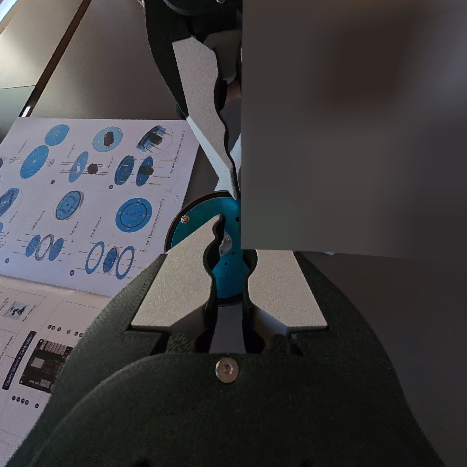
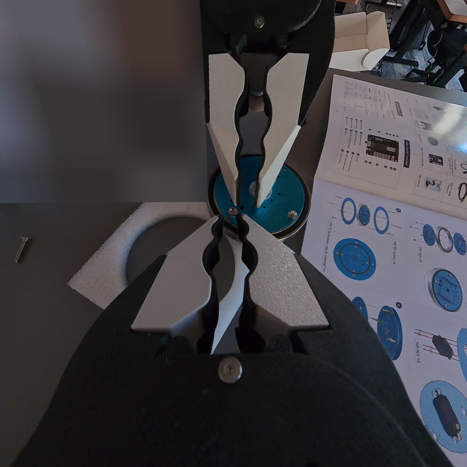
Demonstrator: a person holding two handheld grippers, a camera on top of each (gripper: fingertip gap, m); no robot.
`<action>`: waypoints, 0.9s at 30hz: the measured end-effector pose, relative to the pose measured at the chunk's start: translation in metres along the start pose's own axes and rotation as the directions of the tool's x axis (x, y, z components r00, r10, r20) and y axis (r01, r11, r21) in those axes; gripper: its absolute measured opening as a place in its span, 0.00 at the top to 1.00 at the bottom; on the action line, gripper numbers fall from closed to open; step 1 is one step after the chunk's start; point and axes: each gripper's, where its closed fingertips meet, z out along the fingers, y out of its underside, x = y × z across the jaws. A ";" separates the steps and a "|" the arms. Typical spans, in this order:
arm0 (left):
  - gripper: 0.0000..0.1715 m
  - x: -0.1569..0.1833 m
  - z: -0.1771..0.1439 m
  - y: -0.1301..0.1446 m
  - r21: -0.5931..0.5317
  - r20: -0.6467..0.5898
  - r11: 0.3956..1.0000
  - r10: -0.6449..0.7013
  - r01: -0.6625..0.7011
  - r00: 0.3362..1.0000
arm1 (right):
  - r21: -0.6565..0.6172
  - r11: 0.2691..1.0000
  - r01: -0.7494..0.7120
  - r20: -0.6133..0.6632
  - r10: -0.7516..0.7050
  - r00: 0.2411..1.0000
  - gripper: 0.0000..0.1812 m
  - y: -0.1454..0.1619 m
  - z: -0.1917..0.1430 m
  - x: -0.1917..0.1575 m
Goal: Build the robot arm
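A round blue metal disc with a black rim lies on the dark table; it also shows in the left wrist view. My right gripper is closed to a narrow gap on a brass nut at the disc's near edge. It comes in from the top in the left wrist view. My left gripper faces it from the far side. It is slightly open, tips resting on the disc either side of a silver hub. A second nut sits on the disc edge.
A white foam piece with a round cutout lies left of the disc. A loose screw lies on the table at far left. Printed instruction sheets cover the table to the right. A white box stands behind. Only a small space, under 4 cm, lies between the two pairs of fingers.
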 end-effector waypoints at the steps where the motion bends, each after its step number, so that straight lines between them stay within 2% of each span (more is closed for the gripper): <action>1: 0.94 0.002 0.000 0.000 -0.002 -0.008 1.000 0.002 -0.002 1.000 | 0.004 1.000 -0.001 -0.005 0.001 1.000 0.95 -0.001 0.000 0.001; 8: 0.93 0.005 0.002 -0.003 0.009 -0.017 1.000 0.006 -0.006 1.000 | -0.009 1.000 0.008 0.001 -0.008 1.000 0.94 0.001 0.003 -0.001; 14: 0.94 -0.008 -0.002 0.002 -0.008 0.039 1.000 -0.024 0.025 0.999 | -0.001 1.000 -0.005 -0.006 0.005 1.000 0.95 0.001 0.000 0.001; 18: 0.93 -0.005 -0.006 -0.002 0.009 0.031 1.000 -0.021 0.021 0.999 | 0.020 1.000 -0.012 -0.003 0.012 1.000 0.91 -0.001 0.002 0.001; 23: 0.92 -0.004 -0.014 0.000 0.014 0.057 1.000 -0.019 0.018 0.998 | 0.006 1.000 -0.028 0.023 0.028 0.999 0.91 0.003 0.000 -0.008; 27: 0.92 -0.010 -0.025 0.005 0.035 0.104 0.999 -0.032 0.029 0.994 | 0.041 0.998 -0.037 -0.006 0.037 0.999 0.91 0.000 -0.007 -0.006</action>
